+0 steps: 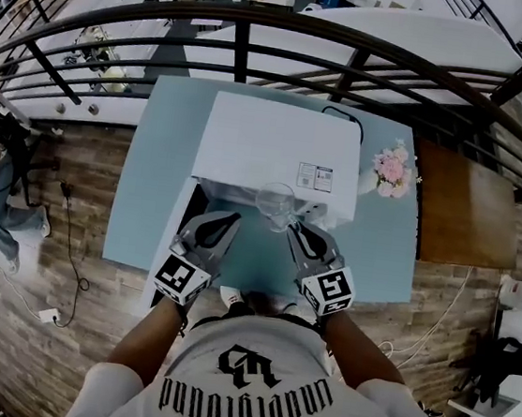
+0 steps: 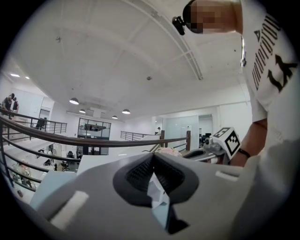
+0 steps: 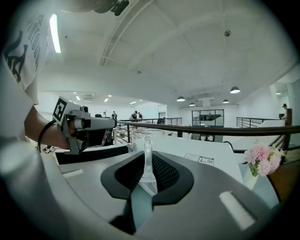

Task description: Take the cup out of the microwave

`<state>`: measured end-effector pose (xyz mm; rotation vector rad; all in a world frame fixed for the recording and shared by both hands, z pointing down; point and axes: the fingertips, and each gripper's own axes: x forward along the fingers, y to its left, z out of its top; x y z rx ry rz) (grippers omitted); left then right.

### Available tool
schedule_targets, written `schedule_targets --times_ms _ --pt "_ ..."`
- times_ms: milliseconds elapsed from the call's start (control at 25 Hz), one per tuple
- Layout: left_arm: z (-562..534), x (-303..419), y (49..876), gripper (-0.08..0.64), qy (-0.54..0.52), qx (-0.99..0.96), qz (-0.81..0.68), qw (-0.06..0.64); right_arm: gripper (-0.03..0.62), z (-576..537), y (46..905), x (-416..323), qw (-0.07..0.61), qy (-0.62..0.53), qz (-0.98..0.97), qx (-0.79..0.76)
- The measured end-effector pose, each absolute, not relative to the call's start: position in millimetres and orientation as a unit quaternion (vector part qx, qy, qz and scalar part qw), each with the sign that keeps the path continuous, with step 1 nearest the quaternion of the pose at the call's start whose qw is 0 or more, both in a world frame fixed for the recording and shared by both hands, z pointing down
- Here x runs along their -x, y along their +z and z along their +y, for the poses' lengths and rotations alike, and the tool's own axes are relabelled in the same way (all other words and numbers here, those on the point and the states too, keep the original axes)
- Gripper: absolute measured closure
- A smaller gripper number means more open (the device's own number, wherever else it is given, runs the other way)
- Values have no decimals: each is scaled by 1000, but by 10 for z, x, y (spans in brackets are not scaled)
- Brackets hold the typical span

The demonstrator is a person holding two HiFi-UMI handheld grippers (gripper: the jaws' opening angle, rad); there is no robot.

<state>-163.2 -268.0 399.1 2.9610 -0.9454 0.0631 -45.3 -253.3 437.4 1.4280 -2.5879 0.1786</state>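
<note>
My right tool (image 1: 294,229) is clamped on the handle of the cup (image 1: 276,205), which looks nearly out of the microwave (image 1: 278,148) mouth at 12 o'clock, my left tool (image 1: 230,218) is closed and empty, and setting the cup on the tabletop (image 1: 378,255) remains.

- Pale blue table (image 1: 150,189) right in front of me, standing on a wood-plank floor (image 1: 69,160).
- Pink flowers (image 1: 391,168) in a small white vase (image 1: 370,182) on the table's far right part.
- Brown top (image 1: 464,204) touching the table's right edge.
- Dark railing (image 1: 265,24) curving past the table's far side; a lower level with desks shows through its bars.
- Black cable (image 1: 69,245) trailing over the floor to my left, ending near a white plug block (image 1: 48,315).
- A person in jeans (image 1: 4,190) at the far left edge.
- Round ceiling lamps (image 3: 235,90) overhead in the hall.
</note>
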Motion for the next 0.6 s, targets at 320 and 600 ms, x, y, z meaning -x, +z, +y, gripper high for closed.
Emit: schedule_targets --times_ms 320,600 --pt "-2410 1527 3872 511 23 -943 -332 1 541 -2269 4242 274 71 51 -878 -470" --pt "-1942 1337 3841 511 35 -932 -359 -10 541 -1911 4129 65 55 42 -891 -449"
